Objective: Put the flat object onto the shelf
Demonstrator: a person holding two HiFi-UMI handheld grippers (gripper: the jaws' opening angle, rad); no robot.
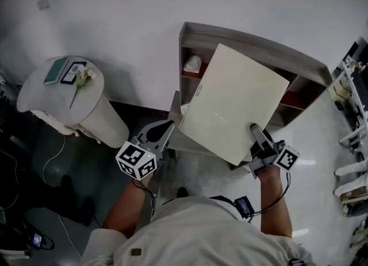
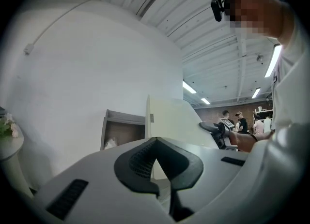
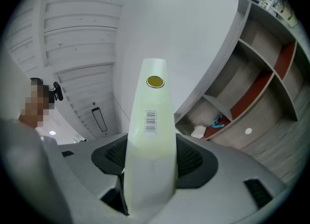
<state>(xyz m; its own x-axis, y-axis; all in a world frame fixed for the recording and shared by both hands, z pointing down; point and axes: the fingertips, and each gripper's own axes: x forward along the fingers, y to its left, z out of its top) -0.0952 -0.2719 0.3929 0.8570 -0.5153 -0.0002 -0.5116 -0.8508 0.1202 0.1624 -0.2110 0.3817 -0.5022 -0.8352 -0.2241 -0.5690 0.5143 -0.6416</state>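
Cream flat board (image 1: 233, 101) pinched at its 5 o'clock corner by right tongs (image 1: 256, 133), before grey shelf (image 1: 305, 66), left tongs (image 1: 167, 130) closed, empty, at board's 8 o'clock

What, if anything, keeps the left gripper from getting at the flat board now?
Probably nothing, so yes. The left gripper, shut and empty, sits close beside the lower-left edge of the flat board with nothing between them. The right gripper grips the opposite corner. The left jaws would need opening first.
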